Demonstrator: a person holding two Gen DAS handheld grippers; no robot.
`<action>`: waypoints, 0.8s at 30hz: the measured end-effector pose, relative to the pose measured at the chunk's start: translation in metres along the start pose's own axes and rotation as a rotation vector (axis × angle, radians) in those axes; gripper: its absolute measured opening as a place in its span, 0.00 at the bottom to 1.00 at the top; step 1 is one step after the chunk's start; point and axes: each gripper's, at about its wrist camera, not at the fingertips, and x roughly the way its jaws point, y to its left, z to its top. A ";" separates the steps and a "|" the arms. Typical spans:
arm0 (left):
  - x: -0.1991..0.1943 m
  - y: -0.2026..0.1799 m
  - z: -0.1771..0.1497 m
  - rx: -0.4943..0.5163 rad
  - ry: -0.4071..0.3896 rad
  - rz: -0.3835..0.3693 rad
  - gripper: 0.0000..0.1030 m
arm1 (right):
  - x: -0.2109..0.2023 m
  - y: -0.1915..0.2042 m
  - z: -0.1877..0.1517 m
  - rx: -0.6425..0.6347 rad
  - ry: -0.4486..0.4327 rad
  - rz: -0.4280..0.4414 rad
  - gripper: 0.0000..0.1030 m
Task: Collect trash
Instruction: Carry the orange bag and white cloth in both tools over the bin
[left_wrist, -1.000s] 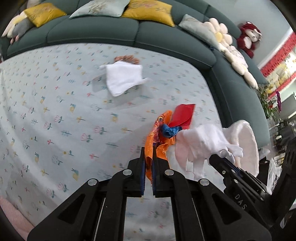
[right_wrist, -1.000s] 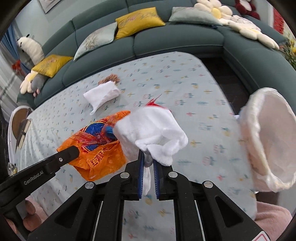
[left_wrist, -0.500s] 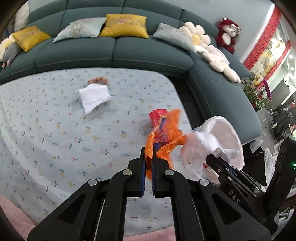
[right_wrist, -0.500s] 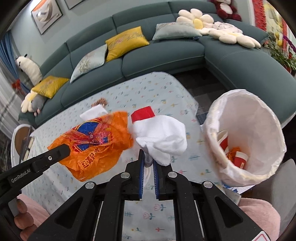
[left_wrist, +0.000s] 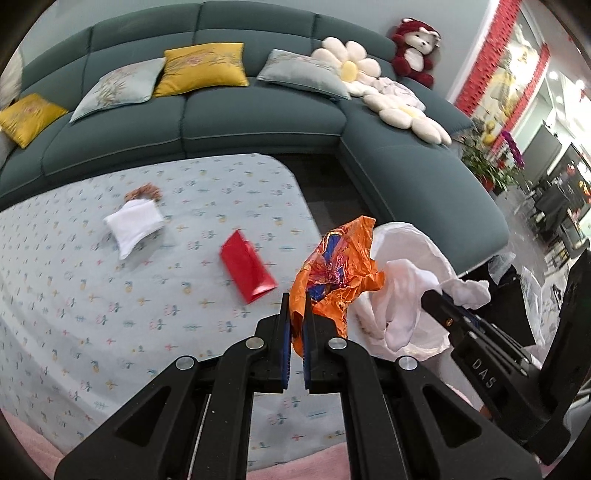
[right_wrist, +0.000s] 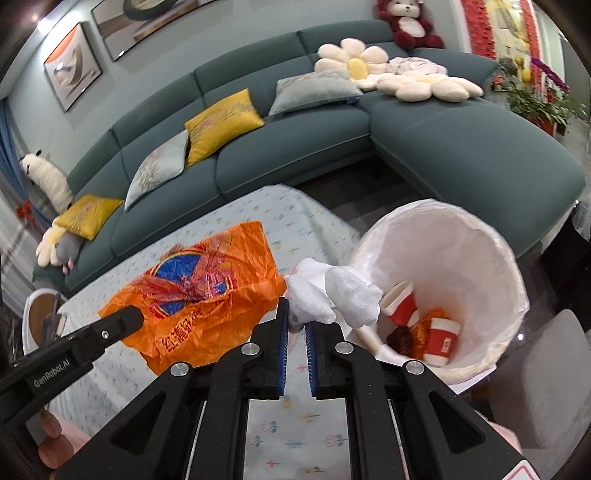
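Item 1, left gripper (left_wrist: 295, 325): fingers pressed together on a crumpled orange plastic bag (left_wrist: 340, 273), which rises from the pinch toward 1 o'clock in the left wrist view. Item 2, right gripper (right_wrist: 295, 325): fingers pinching a wad of white tissue (right_wrist: 332, 295), which bulges from the tips toward 1 o'clock in the right wrist view. Item 3, trash bin (right_wrist: 509, 266), lined with a white bag and open-mouthed, off the table edge; it already holds 2 red paper cups (right_wrist: 441, 339) and some orange scraps. Key relation, judged: from the right fingers the bin mouth lies at 2 o'clock, with the tissue's far edge overlapping its near rim, so the right hand is the nearer of the 2 and looks set to release first. The orange bag, seen from the right wrist, hangs at 10 o'clock over the floral tablecloth (left_wrist: 110, 314), short of the bin, its long axis running across toward it. Remaining on the cloth: 1 red packet (left_wrist: 247, 271), 1 folded white cloth (left_wrist: 135, 225), and a brownish scrap (left_wrist: 144, 192) touching the cloth's far edge. Backdrop: teal sofa (left_wrist: 258, 118).
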 end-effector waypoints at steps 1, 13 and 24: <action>0.002 -0.006 0.001 0.011 0.001 -0.002 0.04 | -0.002 -0.005 0.002 0.008 -0.004 -0.004 0.08; 0.028 -0.077 0.007 0.118 0.037 -0.030 0.04 | -0.012 -0.069 0.014 0.099 -0.031 -0.058 0.08; 0.059 -0.109 0.014 0.147 0.082 -0.029 0.04 | -0.005 -0.106 0.016 0.154 -0.018 -0.085 0.08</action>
